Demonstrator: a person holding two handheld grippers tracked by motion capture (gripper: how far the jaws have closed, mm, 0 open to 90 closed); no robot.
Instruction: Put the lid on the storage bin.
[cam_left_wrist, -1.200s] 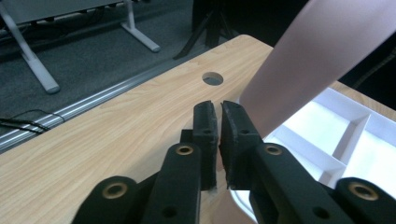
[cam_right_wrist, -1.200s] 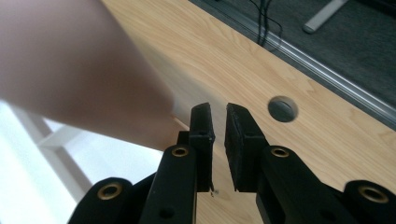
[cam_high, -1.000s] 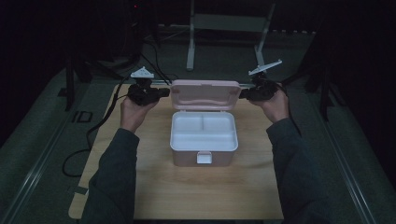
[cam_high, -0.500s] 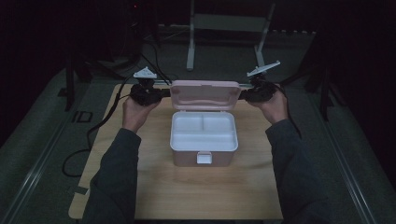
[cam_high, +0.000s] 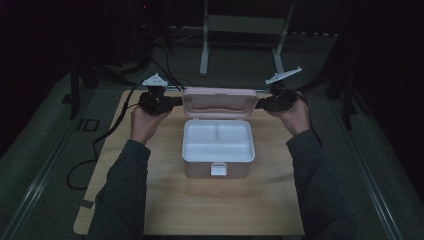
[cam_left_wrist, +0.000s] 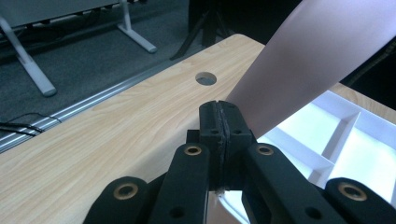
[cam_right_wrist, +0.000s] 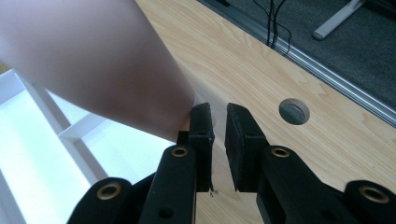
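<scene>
1. A pink box (cam_high: 217, 155) sits mid-counter (cam_high: 150, 200), its white divided tray open to view. Its lid (cam_high: 220, 102) stands raised at the far edge, hinged there, with its long axis running left to right.

2. The left gripper (cam_high: 172, 102) is at the lid's left end and the right gripper (cam_high: 260, 104) at its right end. Each points inward along that long axis, so the lid lies between the two, about equally near to both.

3. Left jaws: clenched, pads pressed together with no gap in the left gripper view (cam_left_wrist: 219, 123). The lid's edge (cam_left_wrist: 299, 70) runs just beside them on the right. Whether they pinch a thin lip of the lid I cannot tell; nothing shows between the pads.

4. Right jaws: a narrow gap stands between the pads in the right gripper view (cam_right_wrist: 218, 121), with bare counter showing through it. The lid's corner (cam_right_wrist: 116, 70) touches or nearly touches the outer face of the left pad, not between them. They hold nothing.

5. Judgement: the lid is propped from both ends, ready to be tipped either way.
</scene>
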